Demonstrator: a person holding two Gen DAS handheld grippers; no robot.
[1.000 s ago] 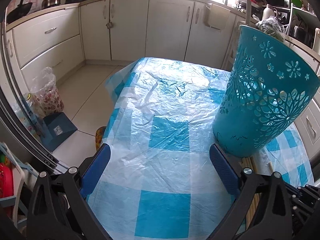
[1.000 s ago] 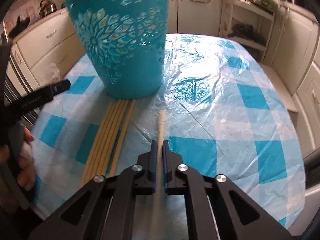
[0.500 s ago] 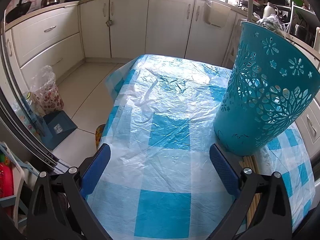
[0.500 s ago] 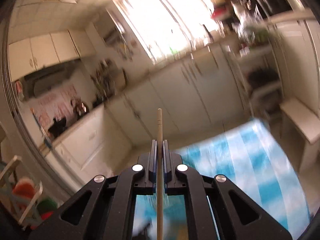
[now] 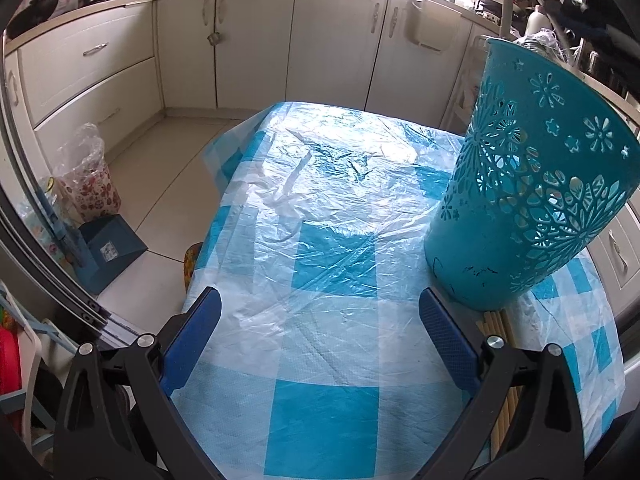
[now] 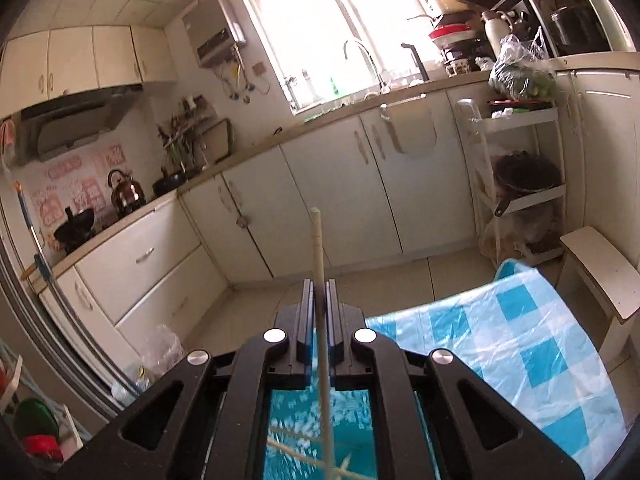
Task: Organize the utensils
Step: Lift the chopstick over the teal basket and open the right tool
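Observation:
A teal cut-out basket (image 5: 532, 184) stands on the checked table (image 5: 328, 280) at the right of the left wrist view. Several wooden chopsticks (image 5: 496, 320) lie on the table at its base. My left gripper (image 5: 320, 332) is open and empty, low over the near table edge, with the basket just past its right finger. My right gripper (image 6: 319, 292) is shut on one chopstick (image 6: 318, 248) and holds it upright, high above the basket. The basket's teal inside (image 6: 356, 416), with chopsticks lying in it, shows below the jaws.
White kitchen cabinets (image 5: 256, 40) line the far wall. A floral bag (image 5: 88, 180) and a blue dustpan (image 5: 108, 244) stand on the floor at left. A white shelf rack (image 6: 520, 152) and a stool (image 6: 600, 276) are at right.
My right gripper lifted the chopstick off the table and tipped it upright over the basket. The left gripper stayed open and almost still.

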